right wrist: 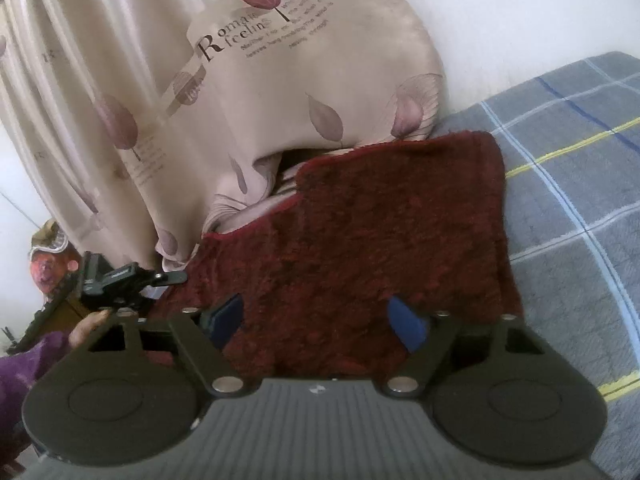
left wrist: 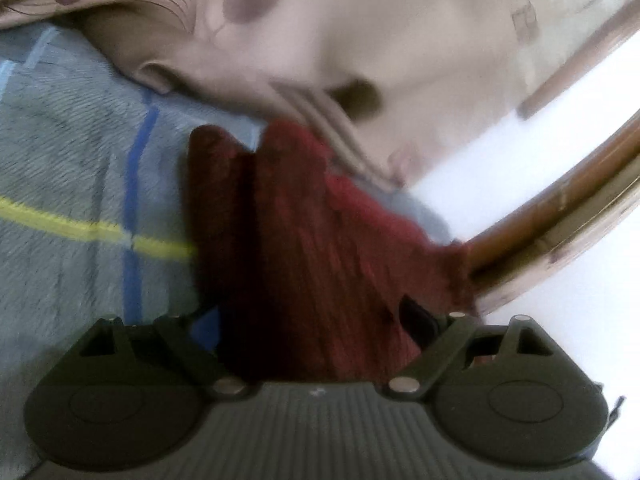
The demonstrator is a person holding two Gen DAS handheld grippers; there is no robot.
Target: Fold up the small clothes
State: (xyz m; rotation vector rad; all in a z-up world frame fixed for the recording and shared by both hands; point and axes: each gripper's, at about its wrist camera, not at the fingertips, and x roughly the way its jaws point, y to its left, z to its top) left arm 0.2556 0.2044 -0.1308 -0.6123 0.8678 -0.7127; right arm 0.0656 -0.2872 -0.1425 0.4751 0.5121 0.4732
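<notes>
A dark red fuzzy garment (left wrist: 300, 220) (right wrist: 380, 220) lies folded on a grey plaid blanket (left wrist: 72, 160) (right wrist: 580, 200). My left gripper (left wrist: 312, 320) hovers low over its edge with the jaws wide; the cloth fills the gap, and the view is blurred. My right gripper (right wrist: 316, 324) is open over the near part of the garment, its blue pads (right wrist: 408, 328) far apart and not pressing the cloth. In the right wrist view the left gripper (right wrist: 160, 280) shows at the garment's left edge, held by a hand (right wrist: 88, 328) in a purple sleeve.
A beige curtain with leaf prints (right wrist: 200, 80) (left wrist: 320, 40) hangs down onto the bed just behind the garment. A wooden frame (left wrist: 560, 208) runs along the right in the left wrist view. A white wall (right wrist: 520, 20) is behind.
</notes>
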